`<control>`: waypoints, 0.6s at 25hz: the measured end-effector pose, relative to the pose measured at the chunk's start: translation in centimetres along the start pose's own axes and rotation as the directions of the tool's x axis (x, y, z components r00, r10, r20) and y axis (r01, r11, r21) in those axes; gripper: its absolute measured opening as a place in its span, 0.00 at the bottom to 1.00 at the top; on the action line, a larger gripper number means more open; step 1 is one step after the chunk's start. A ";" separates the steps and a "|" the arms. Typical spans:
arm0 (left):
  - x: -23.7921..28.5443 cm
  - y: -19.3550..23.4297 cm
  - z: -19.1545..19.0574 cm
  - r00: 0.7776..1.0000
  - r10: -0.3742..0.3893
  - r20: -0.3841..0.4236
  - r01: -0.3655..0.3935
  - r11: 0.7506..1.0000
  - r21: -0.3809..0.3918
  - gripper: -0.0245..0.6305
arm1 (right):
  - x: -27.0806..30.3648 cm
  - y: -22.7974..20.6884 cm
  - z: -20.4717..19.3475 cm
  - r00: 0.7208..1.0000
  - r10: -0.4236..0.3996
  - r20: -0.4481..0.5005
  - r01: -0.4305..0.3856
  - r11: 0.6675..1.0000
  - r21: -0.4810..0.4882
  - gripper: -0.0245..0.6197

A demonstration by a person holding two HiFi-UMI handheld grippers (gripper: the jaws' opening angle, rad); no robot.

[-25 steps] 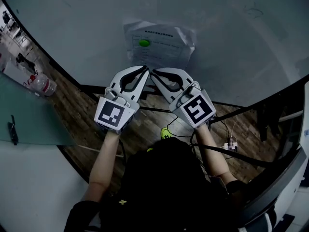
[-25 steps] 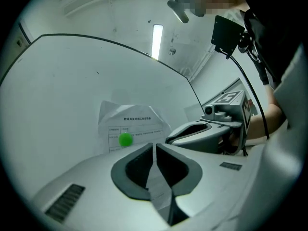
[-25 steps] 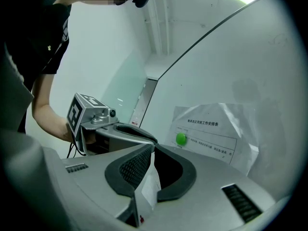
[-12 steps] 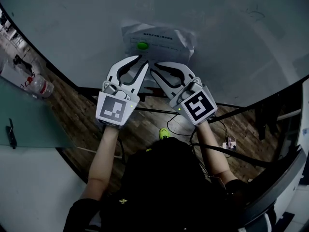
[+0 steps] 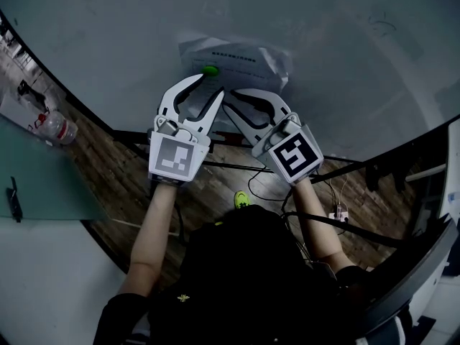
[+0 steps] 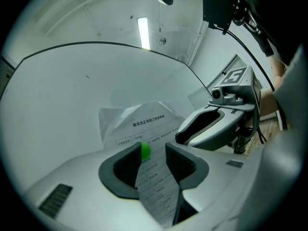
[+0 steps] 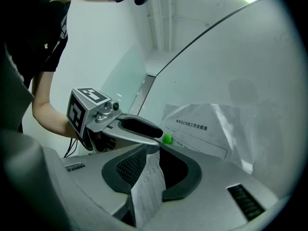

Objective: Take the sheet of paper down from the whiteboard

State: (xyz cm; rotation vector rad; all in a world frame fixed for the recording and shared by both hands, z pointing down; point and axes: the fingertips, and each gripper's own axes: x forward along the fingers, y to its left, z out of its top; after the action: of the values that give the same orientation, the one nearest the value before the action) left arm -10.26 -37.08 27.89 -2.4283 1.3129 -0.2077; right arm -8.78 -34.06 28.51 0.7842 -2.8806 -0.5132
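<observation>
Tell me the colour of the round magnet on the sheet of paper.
Bright green. The magnet shows best in the left gripper view.

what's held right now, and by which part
Nothing: left gripper and right gripper have just been opening, with the sheet of paper loose between each one's jaws.

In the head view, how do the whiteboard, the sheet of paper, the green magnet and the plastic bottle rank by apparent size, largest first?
1. whiteboard
2. sheet of paper
3. plastic bottle, probably farther away, so its true size is unsure
4. green magnet
</observation>
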 end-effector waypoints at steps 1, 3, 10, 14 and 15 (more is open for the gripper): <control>0.1 0.1 0.0 1.000 0.005 -0.003 -0.005 1.000 0.004 0.29 | 0.0 -0.1 0.0 1.000 0.001 -0.001 -0.001 1.000 -0.001 0.19; 0.2 0.4 0.0 1.000 0.020 -0.003 -0.020 1.000 0.014 0.30 | 0.1 -0.2 0.0 1.000 0.003 -0.004 -0.003 1.000 -0.003 0.20; 0.8 1.1 0.0 0.997 0.076 -0.006 -0.076 0.996 0.042 0.33 | 0.2 -0.3 -0.4 1.000 0.010 -0.021 -0.010 1.000 -0.007 0.20; 1.2 1.0 -0.2 0.996 0.092 -0.019 -0.091 0.995 0.048 0.36 | -0.3 -0.7 -0.5 1.000 0.002 -0.027 -0.002 1.000 -0.012 0.21; 1.3 1.1 -0.2 0.995 0.097 -0.021 -0.096 0.994 0.048 0.36 | -0.4 -0.7 -0.5 1.000 0.000 -0.028 0.000 1.000 -0.014 0.21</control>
State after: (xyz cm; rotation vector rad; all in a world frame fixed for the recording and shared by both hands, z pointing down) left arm -10.44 -38.73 27.60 -2.3237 1.4152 -0.2385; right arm -8.01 -34.61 28.74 0.7831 -2.8482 -0.5171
